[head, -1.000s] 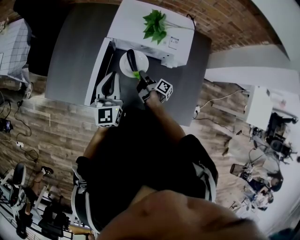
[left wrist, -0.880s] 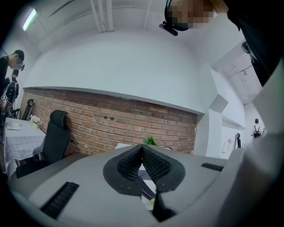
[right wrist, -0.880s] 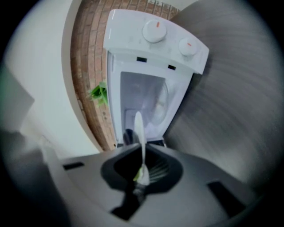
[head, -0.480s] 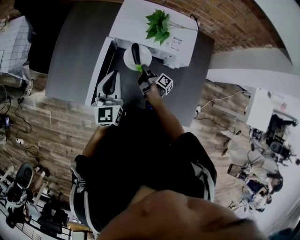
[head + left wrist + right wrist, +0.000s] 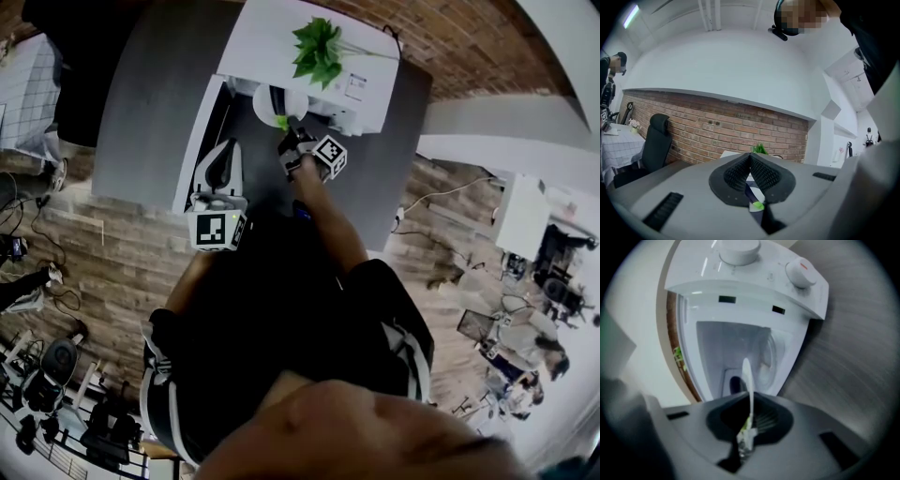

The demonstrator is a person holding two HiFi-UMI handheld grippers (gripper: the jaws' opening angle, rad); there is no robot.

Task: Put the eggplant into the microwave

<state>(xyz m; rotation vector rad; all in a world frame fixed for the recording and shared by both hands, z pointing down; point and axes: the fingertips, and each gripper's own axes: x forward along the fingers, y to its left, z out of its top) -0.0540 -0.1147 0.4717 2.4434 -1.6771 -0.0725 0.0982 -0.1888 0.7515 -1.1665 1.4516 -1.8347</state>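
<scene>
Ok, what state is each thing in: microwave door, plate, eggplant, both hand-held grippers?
Microwave door: open.
Plate: held by its rim, at the microwave's opening.
Eggplant: lying on the plate.
Right hand-held gripper: shut on the plate's rim.
Left hand-held gripper: shut, empty.

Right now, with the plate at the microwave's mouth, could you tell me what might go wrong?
1. The right gripper pinches the white plate only at its rim, so it could sag and the eggplant lying on it might roll off.
2. The plate is just at the microwave opening; its far edge could knock the cavity frame or the open door.
</scene>
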